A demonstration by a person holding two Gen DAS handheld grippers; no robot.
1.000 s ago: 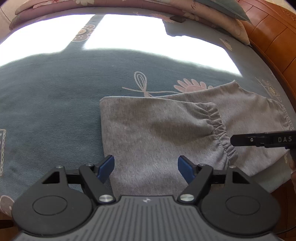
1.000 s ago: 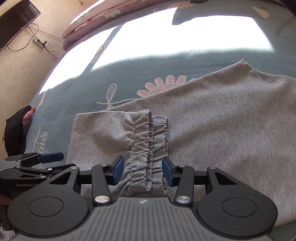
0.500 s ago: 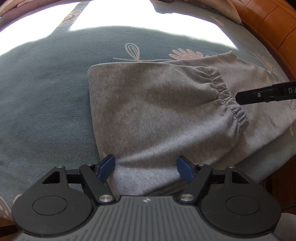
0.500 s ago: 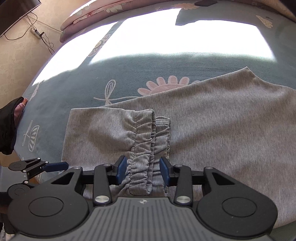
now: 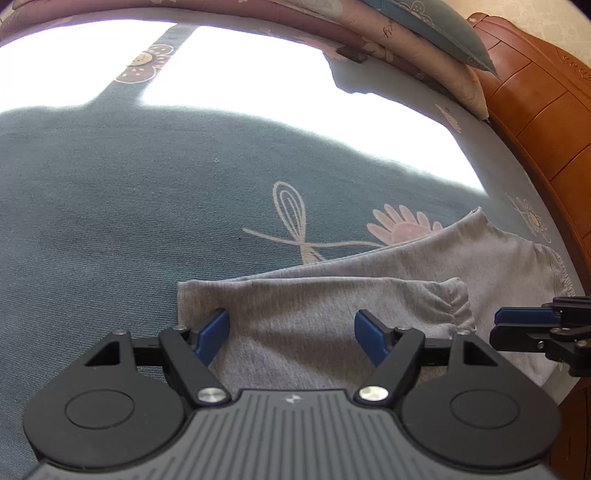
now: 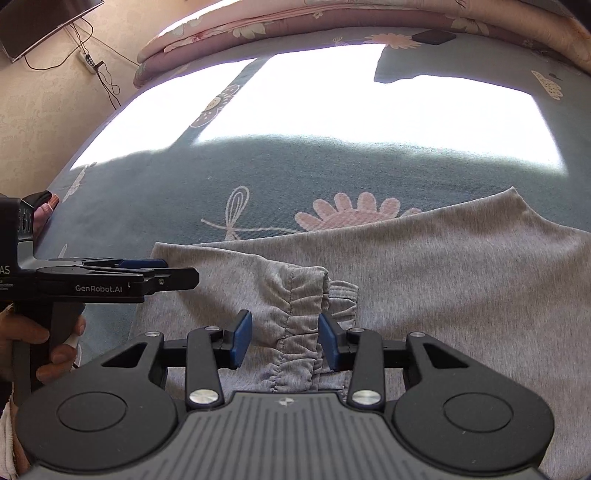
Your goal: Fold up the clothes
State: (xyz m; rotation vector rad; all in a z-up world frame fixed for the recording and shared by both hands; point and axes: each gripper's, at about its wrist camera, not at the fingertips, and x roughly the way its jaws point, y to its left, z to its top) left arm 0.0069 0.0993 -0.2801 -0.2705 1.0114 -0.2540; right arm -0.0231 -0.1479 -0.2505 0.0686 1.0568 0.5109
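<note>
Grey sweatpants (image 5: 314, 314) lie folded on the blue flowered bedsheet (image 5: 147, 184), their gathered cuffs (image 5: 450, 299) resting on the wider part. My left gripper (image 5: 291, 332) is open low over the folded left end, one pad beside the fold's edge, with cloth below the pads and nothing pinched. In the right wrist view it comes in side-on from the left (image 6: 184, 275), held by a person's hand (image 6: 37, 350). My right gripper (image 6: 284, 339) is open and straddles the two stacked cuffs (image 6: 303, 314). It enters the left wrist view at the right edge (image 5: 517, 325).
A rolled quilt and pillows (image 5: 406, 33) lie along the bed's far side. A wooden headboard (image 5: 535, 110) runs down the right. A bright sun patch covers the far sheet. On the left wall hang a screen (image 6: 37, 22) and cables.
My left gripper has dropped and moved in over the folded left end of the sweatpants, pointing less steeply. My right gripper has shifted a little over the cuffs, which lie as before.
</note>
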